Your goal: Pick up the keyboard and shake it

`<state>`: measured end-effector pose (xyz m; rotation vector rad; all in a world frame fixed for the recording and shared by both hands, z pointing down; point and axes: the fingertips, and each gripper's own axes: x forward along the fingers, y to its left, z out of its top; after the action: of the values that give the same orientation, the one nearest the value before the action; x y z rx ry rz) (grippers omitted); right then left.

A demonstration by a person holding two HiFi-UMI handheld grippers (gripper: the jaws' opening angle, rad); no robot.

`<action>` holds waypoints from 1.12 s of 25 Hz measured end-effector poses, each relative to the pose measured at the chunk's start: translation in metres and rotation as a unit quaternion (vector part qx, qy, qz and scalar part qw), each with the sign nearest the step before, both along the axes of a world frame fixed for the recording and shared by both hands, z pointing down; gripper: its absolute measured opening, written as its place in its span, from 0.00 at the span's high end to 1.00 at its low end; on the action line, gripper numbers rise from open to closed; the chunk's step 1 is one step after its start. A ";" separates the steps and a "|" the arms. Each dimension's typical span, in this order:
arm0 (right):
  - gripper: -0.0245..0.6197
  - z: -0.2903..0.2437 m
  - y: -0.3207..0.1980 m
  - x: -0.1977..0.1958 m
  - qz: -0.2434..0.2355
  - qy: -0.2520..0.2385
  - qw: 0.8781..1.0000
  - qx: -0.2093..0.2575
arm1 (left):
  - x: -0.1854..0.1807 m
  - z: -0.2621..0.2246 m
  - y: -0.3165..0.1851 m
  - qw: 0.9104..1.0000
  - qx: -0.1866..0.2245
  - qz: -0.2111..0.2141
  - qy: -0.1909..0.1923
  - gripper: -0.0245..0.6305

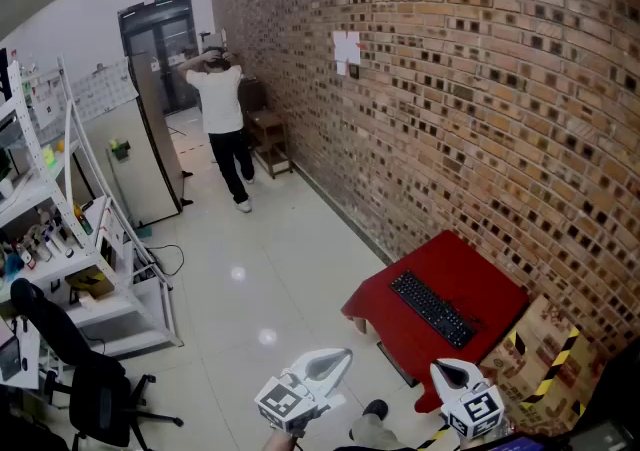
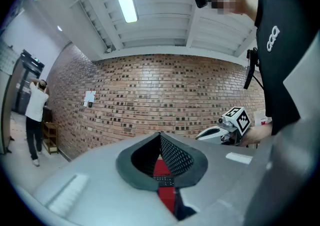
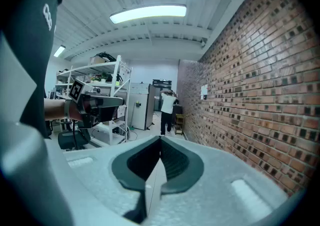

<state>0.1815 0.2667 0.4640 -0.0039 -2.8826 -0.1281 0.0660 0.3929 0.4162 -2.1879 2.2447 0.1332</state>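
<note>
A black keyboard (image 1: 432,308) lies on a low red table (image 1: 480,274) against the brick wall, seen in the head view. Both grippers hang in the air short of the table, near the picture's bottom edge. My left gripper (image 1: 343,356) is shut and holds nothing; in its own view the closed jaws (image 2: 160,138) leave a slit that shows a strip of the red table (image 2: 165,197) and keyboard (image 2: 163,182). My right gripper (image 1: 442,369) is also shut and holds nothing, its jaws (image 3: 160,140) pointing down the room. Each gripper shows in the other's view: the right gripper (image 2: 220,132), the left gripper (image 3: 97,104).
The brick wall (image 1: 480,89) runs along the right. A cardboard box with hazard tape (image 1: 540,349) stands beside the table. At the left are white shelving (image 1: 60,239) and an office chair (image 1: 70,359). A person (image 1: 225,119) stands far off by a metal cabinet (image 1: 145,149).
</note>
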 end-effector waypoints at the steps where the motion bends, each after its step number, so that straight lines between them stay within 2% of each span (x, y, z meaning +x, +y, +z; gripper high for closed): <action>1: 0.97 0.003 -0.009 -0.010 0.002 -0.001 1.000 -0.003 | -0.007 -0.002 -0.009 1.000 0.001 0.005 -0.006 0.94; 7: 0.97 0.008 -0.063 -0.084 -0.003 -0.015 1.000 -0.005 | -0.066 0.000 -0.063 1.000 -0.005 0.023 -0.021 0.94; 13: 0.97 -0.009 -0.108 -0.151 -0.021 -0.028 0.999 0.018 | -0.130 -0.003 -0.130 0.999 -0.028 0.036 -0.006 0.94; 22: 0.97 -0.004 -0.226 -0.147 0.072 -0.027 0.997 0.007 | -0.143 -0.004 -0.250 0.993 -0.022 0.117 -0.008 0.94; 28: 0.97 0.002 -0.263 -0.119 0.148 -0.021 0.989 -0.001 | -0.130 0.003 -0.308 0.980 -0.033 0.195 -0.003 0.94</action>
<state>0.0622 0.0037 0.4658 0.4276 -2.8856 -0.0686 -0.0637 0.0852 0.4193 -2.6307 1.8123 0.0519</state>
